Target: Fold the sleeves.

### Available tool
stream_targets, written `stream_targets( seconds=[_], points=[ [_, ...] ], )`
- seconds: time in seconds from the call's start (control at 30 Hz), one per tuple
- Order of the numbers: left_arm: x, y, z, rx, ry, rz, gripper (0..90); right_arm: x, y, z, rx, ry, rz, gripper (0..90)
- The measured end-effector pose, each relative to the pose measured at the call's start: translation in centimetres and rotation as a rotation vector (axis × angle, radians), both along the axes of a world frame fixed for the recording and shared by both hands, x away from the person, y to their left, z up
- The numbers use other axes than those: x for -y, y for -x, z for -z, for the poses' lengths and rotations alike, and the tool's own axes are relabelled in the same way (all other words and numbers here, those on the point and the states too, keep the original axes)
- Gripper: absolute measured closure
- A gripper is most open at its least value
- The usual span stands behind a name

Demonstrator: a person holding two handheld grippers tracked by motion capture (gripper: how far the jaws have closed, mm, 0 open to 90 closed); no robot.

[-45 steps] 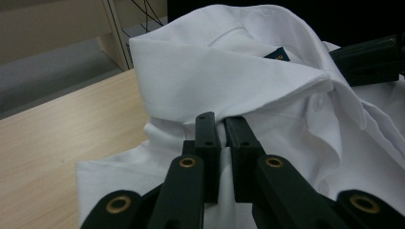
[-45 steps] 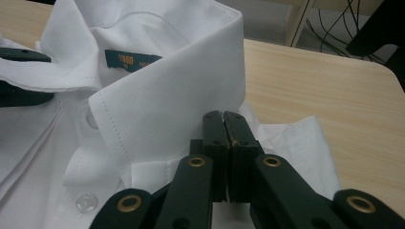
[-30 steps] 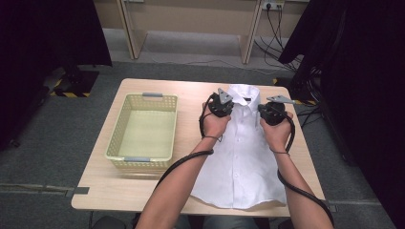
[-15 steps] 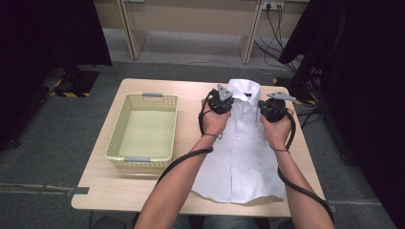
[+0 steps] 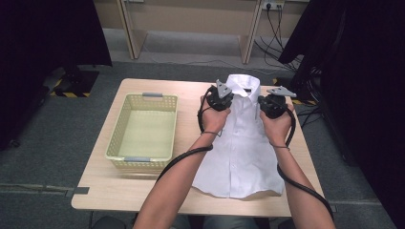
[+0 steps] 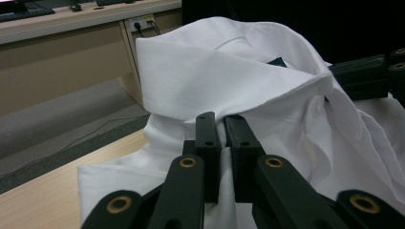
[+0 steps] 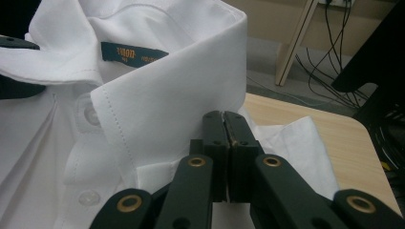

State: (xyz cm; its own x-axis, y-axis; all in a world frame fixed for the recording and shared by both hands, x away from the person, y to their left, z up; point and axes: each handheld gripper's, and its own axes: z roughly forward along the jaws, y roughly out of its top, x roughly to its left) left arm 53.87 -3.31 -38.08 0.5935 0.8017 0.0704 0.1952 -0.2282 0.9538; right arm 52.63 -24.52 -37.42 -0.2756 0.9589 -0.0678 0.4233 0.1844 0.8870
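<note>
A white buttoned shirt (image 5: 243,152) lies flat on the wooden table (image 5: 119,186), collar (image 5: 243,83) at the far end. My left gripper (image 5: 223,95) sits at the shirt's left shoulder beside the collar. In the left gripper view its jaws (image 6: 219,119) are shut with a pinch of white cloth (image 6: 200,81) between them, just under the collar. My right gripper (image 5: 273,102) is at the other shoulder. Its jaws (image 7: 223,117) are pressed together on the fabric beneath the collar point (image 7: 181,90). A dark blue label (image 7: 133,52) shows inside the collar.
A pale yellow plastic basket (image 5: 114,138) stands on the left half of the table, nothing in it. Cables (image 5: 286,138) trail from both grippers along the forearms. Black curtains and desk legs stand beyond the table; loose wires lie on the floor at the far right.
The collar end of the shirt has crept slightly toward the far edge with both hands. Both grips stay as they were.
</note>
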Motion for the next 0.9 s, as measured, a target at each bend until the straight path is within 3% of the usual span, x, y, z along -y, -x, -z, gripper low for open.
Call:
stream_targets(
  seconds=[0.9],
  points=[
    [-0.9,0.4,-1.9,0.085,0.041,-0.027,85.1,-0.9,-0.1,-2.3,0.076,0.003,-0.005,88.6]
  ],
)
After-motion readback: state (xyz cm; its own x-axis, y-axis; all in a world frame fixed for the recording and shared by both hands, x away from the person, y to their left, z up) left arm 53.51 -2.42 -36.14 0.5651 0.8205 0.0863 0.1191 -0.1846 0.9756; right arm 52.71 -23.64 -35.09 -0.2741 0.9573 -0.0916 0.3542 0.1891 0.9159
